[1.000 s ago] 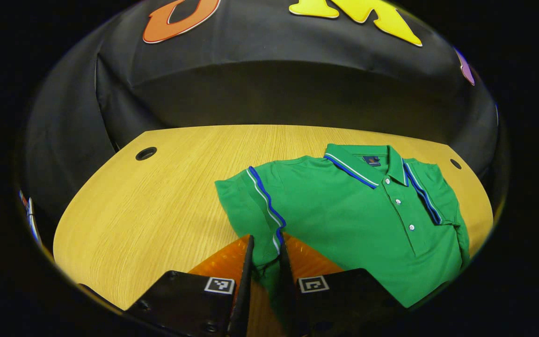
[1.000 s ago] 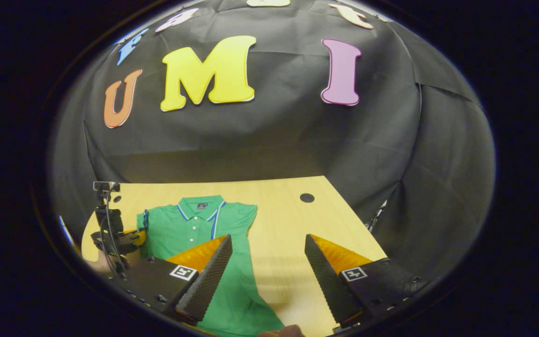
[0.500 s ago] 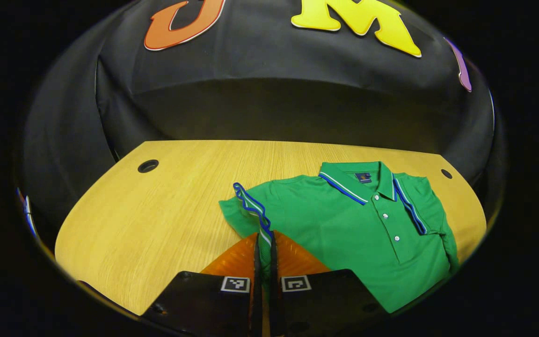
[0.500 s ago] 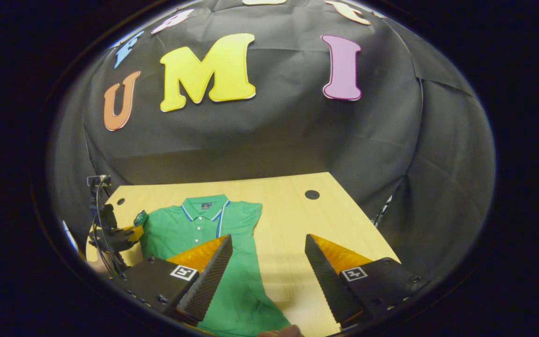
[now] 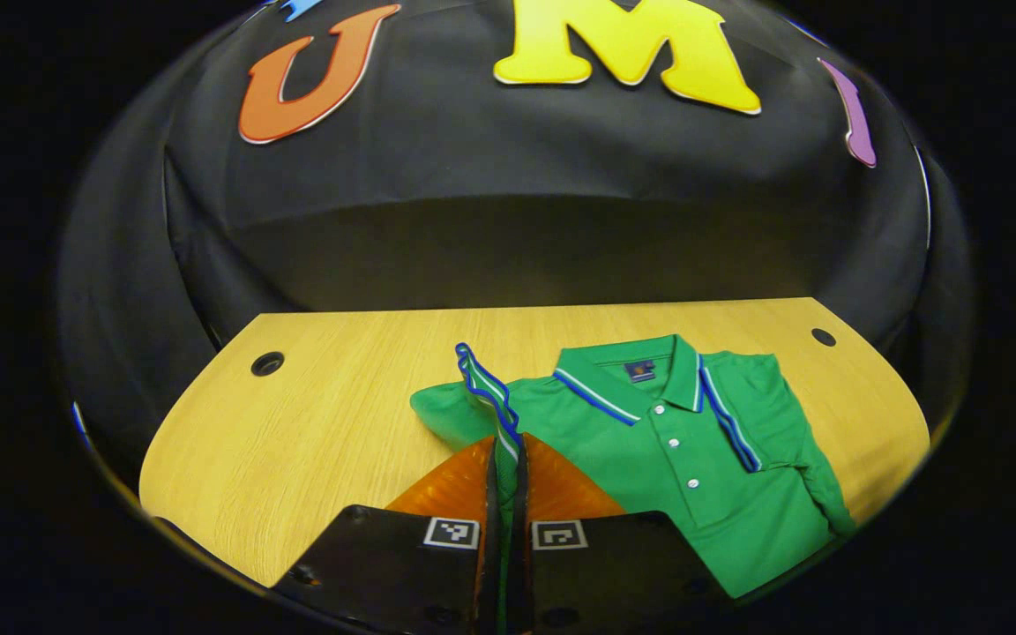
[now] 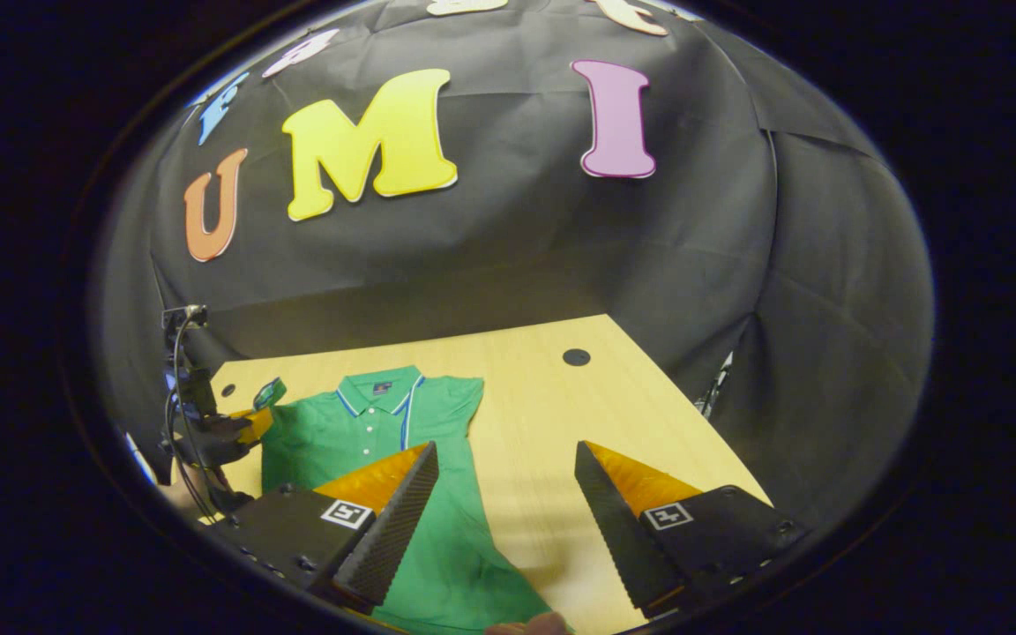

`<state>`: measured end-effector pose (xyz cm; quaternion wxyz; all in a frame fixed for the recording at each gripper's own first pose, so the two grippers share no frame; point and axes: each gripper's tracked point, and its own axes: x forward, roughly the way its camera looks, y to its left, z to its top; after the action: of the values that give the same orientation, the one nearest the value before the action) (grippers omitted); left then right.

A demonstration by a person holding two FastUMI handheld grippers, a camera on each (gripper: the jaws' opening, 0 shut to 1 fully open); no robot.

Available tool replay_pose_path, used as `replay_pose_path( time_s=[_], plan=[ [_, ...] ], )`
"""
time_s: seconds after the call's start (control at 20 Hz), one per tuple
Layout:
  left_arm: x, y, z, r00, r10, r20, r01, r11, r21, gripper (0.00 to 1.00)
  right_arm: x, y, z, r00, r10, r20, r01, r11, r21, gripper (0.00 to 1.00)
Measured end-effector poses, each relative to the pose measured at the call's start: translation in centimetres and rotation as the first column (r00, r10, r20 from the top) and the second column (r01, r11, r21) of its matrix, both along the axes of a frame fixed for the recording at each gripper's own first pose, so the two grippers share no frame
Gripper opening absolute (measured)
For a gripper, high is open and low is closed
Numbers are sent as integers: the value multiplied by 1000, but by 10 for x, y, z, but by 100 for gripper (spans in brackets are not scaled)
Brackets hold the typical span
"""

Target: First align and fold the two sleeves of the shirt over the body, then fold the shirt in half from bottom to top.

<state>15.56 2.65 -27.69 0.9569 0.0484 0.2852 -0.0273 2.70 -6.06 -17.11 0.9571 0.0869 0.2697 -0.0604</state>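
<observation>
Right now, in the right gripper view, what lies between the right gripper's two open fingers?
Bare wooden table between the spread fingers of the right gripper; the green shirt lies off toward one finger, its lower part passing behind that finger.

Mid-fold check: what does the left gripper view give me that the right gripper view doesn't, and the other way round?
Left gripper view: the left tongs from close up, shut on the striped sleeve cuff, which is lifted off the table.

Right gripper view: the right tongs open and holding nothing, over the polo shirt's lower body; the left tongs seen from afar.

Both: the green polo shirt, its other sleeve already folded in.
</observation>
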Motion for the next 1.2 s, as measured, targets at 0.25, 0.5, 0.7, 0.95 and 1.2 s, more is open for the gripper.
replay_pose_path(
  time_s=[0.25,0.5,0.7,0.95,1.2],
  plan=[
    [5,-66,-20,994,-75,-78,77,997,28,10,-13,-28,1,999,-53,9,53,999,8,96],
    [2,-105,-46,989,-63,-135,64,998,0,13,-29,-64,-3,994,-114,-5,114,994,7,95],
    [-6,-128,-47,984,-100,-149,89,993,-79,43,-32,-70,-6,994,-109,-9,109,994,2,96],
    [-17,-105,-5,999,-25,-42,21,996,-84,100,-24,-46,-1,1000,-9,20,9,999,-46,96],
    [-42,-73,51,997,45,64,-40,995,-86,100,-19,-5,23,983,155,97,-143,982,-123,96]
  ],
)
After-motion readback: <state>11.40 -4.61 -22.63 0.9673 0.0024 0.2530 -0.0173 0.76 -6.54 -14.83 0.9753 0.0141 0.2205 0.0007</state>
